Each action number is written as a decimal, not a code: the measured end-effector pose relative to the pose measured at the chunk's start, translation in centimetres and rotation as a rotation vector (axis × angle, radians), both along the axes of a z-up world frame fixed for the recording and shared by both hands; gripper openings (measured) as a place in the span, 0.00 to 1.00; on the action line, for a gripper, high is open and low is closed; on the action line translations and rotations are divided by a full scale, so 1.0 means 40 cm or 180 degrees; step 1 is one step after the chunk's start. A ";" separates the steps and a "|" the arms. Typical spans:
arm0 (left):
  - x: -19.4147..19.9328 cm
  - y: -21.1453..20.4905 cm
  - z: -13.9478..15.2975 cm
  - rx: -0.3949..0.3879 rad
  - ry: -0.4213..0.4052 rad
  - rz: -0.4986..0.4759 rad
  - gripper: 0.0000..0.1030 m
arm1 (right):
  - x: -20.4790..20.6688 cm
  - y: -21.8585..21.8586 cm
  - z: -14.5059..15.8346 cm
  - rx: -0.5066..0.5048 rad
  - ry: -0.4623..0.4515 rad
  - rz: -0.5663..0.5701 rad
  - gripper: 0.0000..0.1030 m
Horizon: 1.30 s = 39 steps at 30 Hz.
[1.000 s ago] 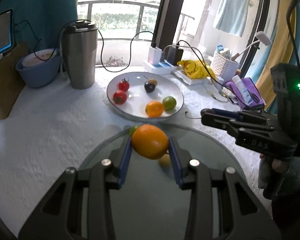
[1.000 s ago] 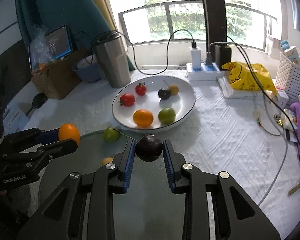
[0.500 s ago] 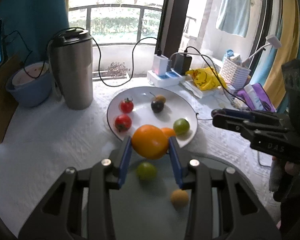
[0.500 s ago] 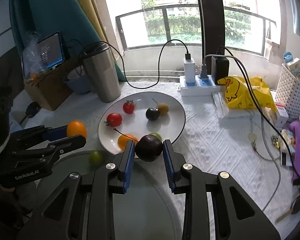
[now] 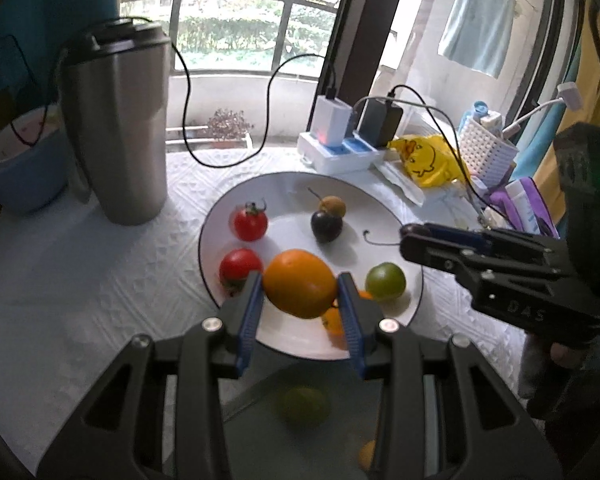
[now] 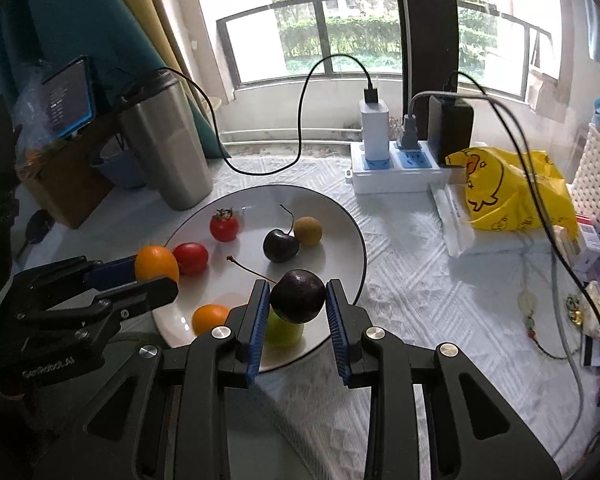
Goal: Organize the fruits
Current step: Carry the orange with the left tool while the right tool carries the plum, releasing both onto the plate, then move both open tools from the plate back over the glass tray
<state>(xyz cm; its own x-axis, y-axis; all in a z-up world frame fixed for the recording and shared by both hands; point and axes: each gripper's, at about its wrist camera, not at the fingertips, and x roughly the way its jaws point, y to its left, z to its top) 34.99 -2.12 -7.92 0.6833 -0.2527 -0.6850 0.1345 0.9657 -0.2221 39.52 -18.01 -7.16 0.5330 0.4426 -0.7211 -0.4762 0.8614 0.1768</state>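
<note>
My left gripper (image 5: 300, 294) is shut on an orange (image 5: 300, 283) and holds it above the near edge of the white plate (image 5: 296, 184). My right gripper (image 6: 297, 298) is shut on a dark cherry (image 6: 298, 296) with a long stem, above the plate's (image 6: 340, 216) near right part. On the plate lie two red tomatoes (image 5: 250, 222), a dark cherry (image 5: 326, 226), a small brown fruit (image 5: 333, 205), a green fruit (image 5: 385, 281) and a small orange fruit (image 6: 210, 318). A green fruit (image 5: 305, 405) lies on the glass disc under the left gripper.
A steel tumbler (image 5: 118, 128) and a blue bowl (image 5: 16, 160) stand left of the plate. A power strip with chargers (image 6: 396, 168), a yellow bag (image 6: 508, 192) and a white basket (image 6: 596, 184) lie behind and right. Cables trail over the white cloth.
Both grippers have moved forward toward the plate with their fruit and now hang over its near edge. The glass disc has slid back beneath them.
</note>
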 end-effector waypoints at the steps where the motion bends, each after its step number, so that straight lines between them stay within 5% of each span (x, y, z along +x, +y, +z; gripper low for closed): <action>1: 0.004 0.000 -0.004 -0.0012 0.0021 -0.0007 0.37 | 0.007 0.005 -0.005 -0.0007 0.0012 0.0002 0.30; 19: 0.002 0.033 -0.001 -0.0167 0.0069 0.0093 0.42 | 0.035 0.034 -0.036 -0.0133 0.0083 -0.0089 0.33; 23: -0.011 0.033 0.016 -0.0173 0.0007 0.0102 0.42 | 0.020 0.023 -0.016 -0.0121 0.0040 -0.0138 0.44; 39: -0.144 0.044 0.077 -0.0168 -0.0215 0.0175 0.42 | -0.108 0.001 0.061 -0.0071 -0.0134 -0.0158 0.45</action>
